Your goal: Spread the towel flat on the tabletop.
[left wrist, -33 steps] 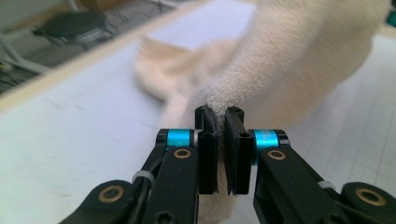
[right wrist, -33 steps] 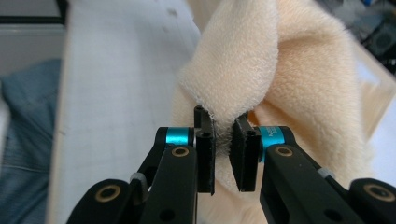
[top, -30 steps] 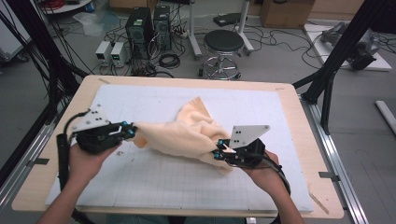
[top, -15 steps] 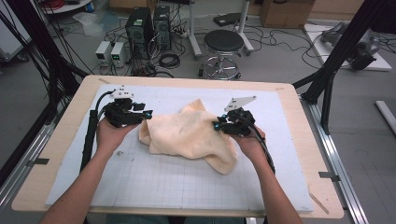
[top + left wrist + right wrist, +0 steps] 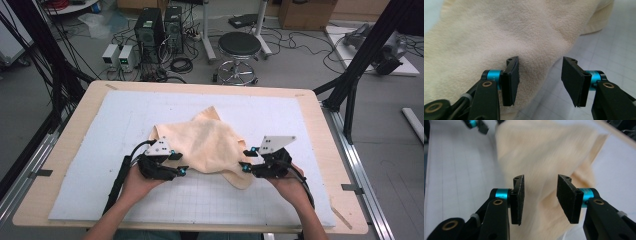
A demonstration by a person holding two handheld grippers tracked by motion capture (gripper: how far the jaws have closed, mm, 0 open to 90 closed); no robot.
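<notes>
A: Where's the cloth (image 5: 205, 147)?

B: Crumpled mid-mat (image 5: 125, 115) on the table (image 5: 70, 130), nearer the person's edge. The left gripper (image 5: 181, 164) sits at its left border, the right gripper (image 5: 246, 160) at its right.

A: Jaws?

B: Both have just been opening and stand parted, pads off the fabric. In the left gripper view the cloth's edge lies under the gap; in the right gripper view the cloth lies beyond it.

A: Anything unclear?

B: The right gripper view is blurred; the cloth's folds hide its underside
</notes>
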